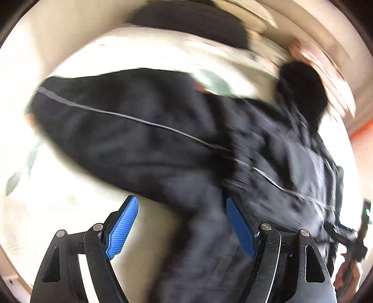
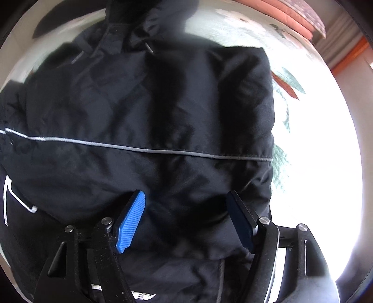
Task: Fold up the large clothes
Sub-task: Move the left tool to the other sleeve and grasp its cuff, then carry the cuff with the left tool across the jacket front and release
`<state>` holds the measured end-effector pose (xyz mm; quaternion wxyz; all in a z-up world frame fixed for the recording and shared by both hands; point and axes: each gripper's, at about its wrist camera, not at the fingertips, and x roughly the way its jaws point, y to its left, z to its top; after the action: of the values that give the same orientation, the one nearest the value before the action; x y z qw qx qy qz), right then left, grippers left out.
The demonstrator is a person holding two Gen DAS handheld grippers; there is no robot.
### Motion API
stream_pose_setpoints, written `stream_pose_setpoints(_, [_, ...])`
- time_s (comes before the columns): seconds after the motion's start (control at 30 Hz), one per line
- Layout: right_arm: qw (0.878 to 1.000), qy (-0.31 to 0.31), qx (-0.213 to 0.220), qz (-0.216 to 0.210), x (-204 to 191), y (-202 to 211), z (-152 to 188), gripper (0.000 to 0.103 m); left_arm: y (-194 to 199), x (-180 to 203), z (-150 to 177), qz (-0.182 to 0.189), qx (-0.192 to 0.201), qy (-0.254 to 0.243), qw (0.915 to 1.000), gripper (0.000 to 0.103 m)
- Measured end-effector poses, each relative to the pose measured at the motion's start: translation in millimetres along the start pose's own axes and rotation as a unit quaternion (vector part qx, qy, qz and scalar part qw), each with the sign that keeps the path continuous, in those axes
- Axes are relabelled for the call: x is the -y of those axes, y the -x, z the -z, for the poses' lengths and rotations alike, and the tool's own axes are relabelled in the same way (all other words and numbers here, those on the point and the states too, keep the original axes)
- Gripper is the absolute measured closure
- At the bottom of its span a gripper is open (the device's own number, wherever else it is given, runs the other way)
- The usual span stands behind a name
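White print shows on the jacket (image 2: 149, 111) in the right wrist view: an angular line mark left of the right tongs (image 2: 186, 219) and a scrap of lettering below them, cut off by the tongs' frame and not readable. A small grey mark near the collar is too blurred to read.

The jacket is black, padded-looking and creased, with a thin grey piping stripe (image 2: 144, 149) running across it above the right tongs. Its collar lies at the far end, straight ahead of those tongs, with a cord end just below it. In the left wrist view the jacket (image 1: 144, 130) is motion-blurred; it stretches from ahead-left of the left tongs (image 1: 181, 226) across to their right, and the same grey stripe crosses it.

Both tongs stand wide open with blue pads. The right tongs hover over the jacket's lower part, fabric below the gap but no pad pressing on it. The left tongs hold nothing; the left pad is over the pale surface, the right pad over black cloth.

The jacket lies on a white sheet (image 2: 314, 139) printed with green and rust leaves, brightly lit. Beyond the right tongs, far right, are pink folded cloth (image 2: 291, 18), a curtain and an orange strip. In the left view, a hand (image 1: 347, 275) with a dark device shows at the far right.
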<state>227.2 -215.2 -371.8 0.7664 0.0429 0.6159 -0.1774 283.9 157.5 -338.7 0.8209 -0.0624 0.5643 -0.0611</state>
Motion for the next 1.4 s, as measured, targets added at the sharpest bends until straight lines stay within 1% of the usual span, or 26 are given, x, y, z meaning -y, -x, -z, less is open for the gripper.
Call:
stream_pose_setpoints(0.03, [1.000,-0.008,0.002,-0.003,-8,4,1,0.028,4,-24,-8,-0.007,0.004,0.016,0.9998,0.024])
stream_pose_setpoints(0.1, [1.000,-0.022,0.001,-0.007,-29,15,1,0.028,8,-60,-23,-0.022,0.015,0.038,0.9989,0.024])
stream_pose_setpoints(0.17, [0.999,-0.032,0.003,-0.015,-55,23,2,0.028,17,-105,-40,-0.032,0.025,0.063,0.9972,0.024])
stream_pose_setpoints(0.23, [0.999,-0.033,0.006,-0.022,-84,29,0,0.028,23,-151,-58,-0.043,0.040,0.093,0.9939,0.024])
stream_pose_setpoints(0.3, [0.999,-0.028,0.004,-0.034,-114,34,-4,0.028,25,-186,-74,-0.045,0.050,0.121,0.9904,0.024])
stream_pose_setpoints(0.4, [0.999,-0.008,0.005,-0.040,-155,37,-14,0.028,21,-245,-101,-0.029,0.066,0.179,0.9813,0.024])
stream_pose_setpoints(0.5, [0.999,0.010,0.006,-0.042,-190,40,-23,0.028,11,-287,-121,-0.021,0.070,0.220,0.9727,0.024])
stream_pose_setpoints(0.53, [0.999,0.014,0.005,-0.043,-198,40,-25,0.028,5,-304,-128,-0.013,0.069,0.235,0.9696,0.024])
stream_pose_setpoints(0.63, [0.999,0.017,0.001,-0.045,-218,34,-30,0.028,-19,-333,-142,0.025,0.062,0.263,0.9625,0.024])
stream_pose_setpoints(0.73, [0.999,0.013,-0.008,-0.047,-226,32,-31,0.028,-39,-350,-149,0.054,0.051,0.280,0.9571,0.024])
stream_pose_setpoints(0.87, [0.999,0.019,-0.016,-0.040,-239,35,-30,0.028,-64,-359,-156,0.062,0.039,0.284,0.9559,0.025])
stream_pose_setpoints(0.9, [0.999,0.020,-0.017,-0.039,-247,22,-32,0.028,-71,-359,-157,0.062,0.035,0.284,0.9562,0.025])
stream_pose_setpoints(1.0, [0.999,0.019,-0.018,-0.036,-242,21,-33,0.028,-85,-361,-159,0.065,0.028,0.284,0.9564,0.024])
stream_pose_setpoints(1.1, [0.999,0.019,-0.017,-0.031,-246,24,-33,0.028,-90,-362,-159,0.066,0.037,0.294,0.9529,0.024])
stream_pose_setpoints(1.13, [0.999,0.016,-0.015,-0.032,-245,26,-34,0.028,-91,-361,-159,0.062,0.039,0.291,0.9538,0.025])
stream_pose_setpoints(1.2, [0.999,0.011,-0.016,-0.047,-242,27,-37,0.028,-91,-356,-162,0.051,0.040,0.277,0.9587,0.035])
stream_pose_setpoints(1.23, [0.998,0.011,-0.017,-0.052,-244,27,-38,0.028,-92,-352,-165,0.048,0.038,0.264,0.9625,0.057])
stream_pose_setpoints(1.27, [0.998,0.015,-0.016,-0.054,-247,28,-38,0.028,-91,-346,-168,0.049,0.034,0.254,0.9653,0.068])
stream_pose_setpoints(1.3, [0.998,0.022,-0.013,-0.055,-250,29,-39,0.028,-86,-341,-170,0.042,0.037,0.253,0.9659,0.075])
stream_pose_setpoints(1.33, [0.998,0.031,-0.009,-0.056,-256,31,-39,0.028,-77,-332,-173,0.040,0.045,0.243,0.9680,0.084])
stream_pose_setpoints(1.4, [0.997,0.047,0.005,-0.062,-267,32,-43,0.028,-54,-318,-174,0.023,0.070,0.219,0.9728,0.088])
